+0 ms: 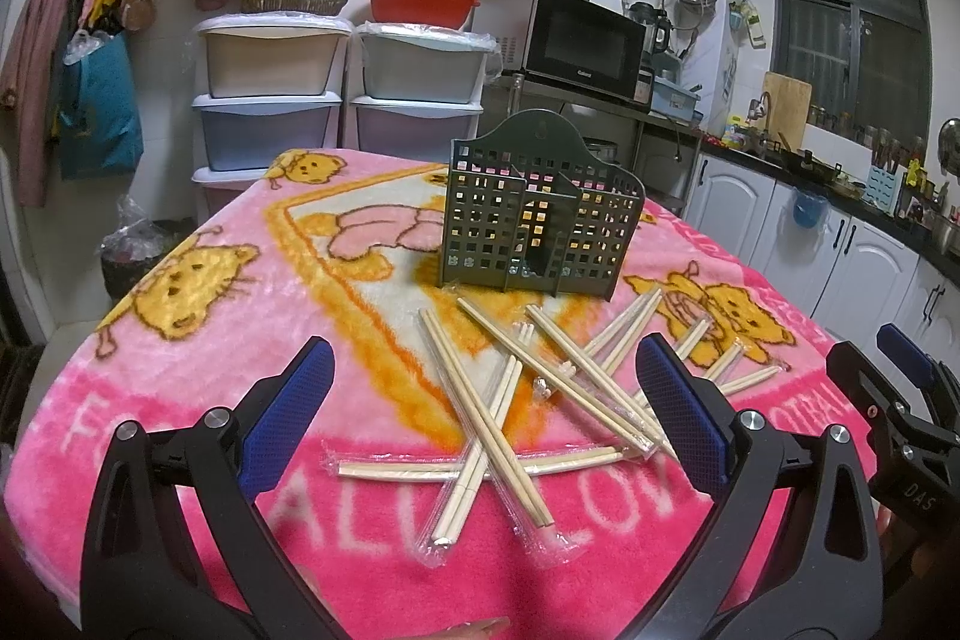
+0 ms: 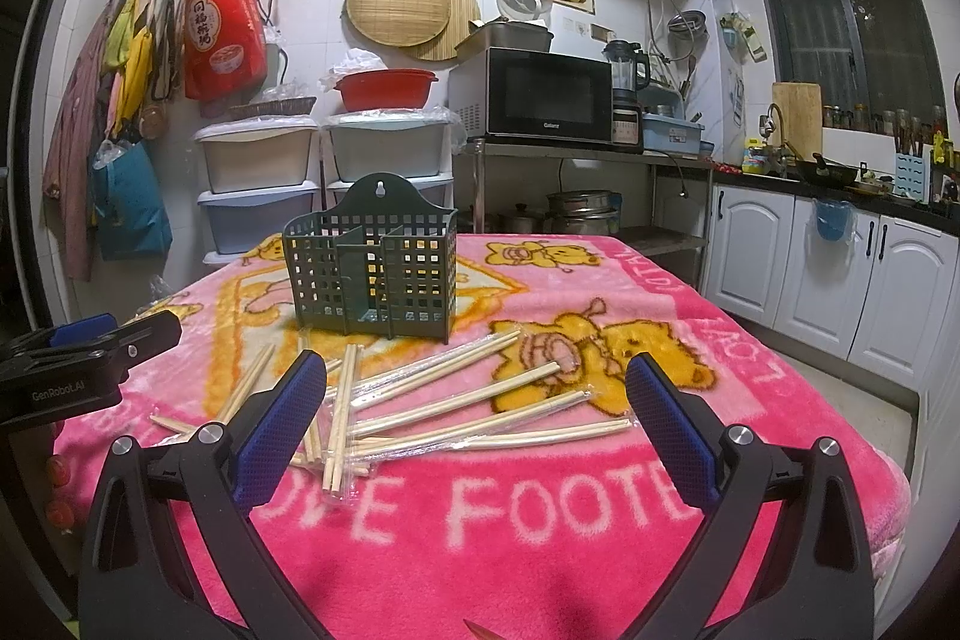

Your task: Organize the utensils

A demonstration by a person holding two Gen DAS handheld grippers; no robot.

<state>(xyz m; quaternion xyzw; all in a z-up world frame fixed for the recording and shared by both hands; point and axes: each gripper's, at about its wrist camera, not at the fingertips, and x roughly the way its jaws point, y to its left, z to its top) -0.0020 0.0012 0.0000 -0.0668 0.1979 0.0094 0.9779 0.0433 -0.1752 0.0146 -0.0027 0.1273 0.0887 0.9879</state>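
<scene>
On the counter, under a pink blanket w/ bear print, the left wrist view shows a dark green perforated utensil holder standing upright at approx 12 o'clock from the left tongs. It has compartments split by inner dividers. Chopsticks, in pairs inside clear wrappers, lie scattered and crossing each other just in front of the holder, btw it and the tongs. Left tongs are spread wide, blue pads apart, nothing gripped; they hang above the pile w/o touching it. At 3 o'clock the right tongs enter the frame edge, black body w/ blue pad.

In the right wrist view, the right tongs are likewise wide apart and hold nothing. The utensil holder sits at approx 11 o'clock, upright, its hanging tab at the back. The chopsticks fan out below it, most lying btw the two blue pads, a few further toward 9 o'clock. The left tongs show at 9 o'clock, partly cut off. Beyond the counter: a microwave on a metal rack at 12 o'clock, a red basin on stacked plastic drawers at 11 o'clock, white cabinets at 2 o'clock.
</scene>
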